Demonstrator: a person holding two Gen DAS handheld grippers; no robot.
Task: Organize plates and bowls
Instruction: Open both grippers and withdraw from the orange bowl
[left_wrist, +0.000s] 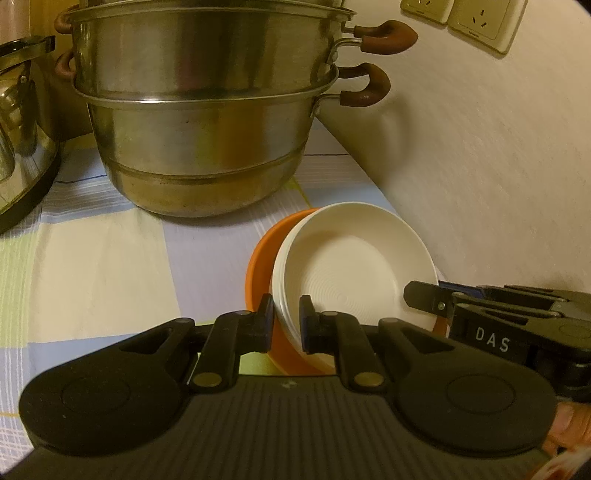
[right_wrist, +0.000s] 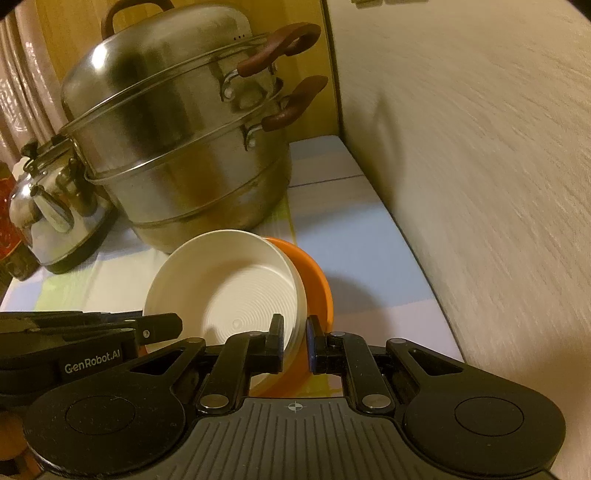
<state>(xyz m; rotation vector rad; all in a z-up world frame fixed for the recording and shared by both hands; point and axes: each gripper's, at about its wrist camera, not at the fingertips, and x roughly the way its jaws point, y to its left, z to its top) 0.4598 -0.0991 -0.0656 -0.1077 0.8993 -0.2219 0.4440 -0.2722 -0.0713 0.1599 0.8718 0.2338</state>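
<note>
White ribbed plastic, round and shallow: one white ribbed plate (left_wrist: 354, 258) sits nested on one orange round plate (left_wrist: 258, 266). Both dishes are tilted, with the far rims raised. The stack is positioned above the bench (left_wrist: 110, 266), which carries a pastel checked cloth in blue, green and cream. Whether the orange round plate touches the cloth cannot be determined.

Two hand-held grippers are in use, one per side of the stack.

1. Left hand-held gripper (left_wrist: 286, 325): clenched on the left edge of the stack. One finger lies against the outside of the orange round plate; the other lies inside the white ribbed plate.
2. Right hand-held gripper (right_wrist: 295, 341): clenched on the right edge of the stack, with the same finger arrangement, one inside the white dish and one outside the orange dish.

Each unit appears in the other's camera view at the opposite rim.

Behind the stack stands one stainless steel tiered steamer pot (left_wrist: 199, 122) with a domed lid and four brown side handles, two per tier. Left of it stands one polished steel kettle (right_wrist: 55, 218). Two wall sockets (left_wrist: 461, 18) are mounted on the textured wall at right.
</note>
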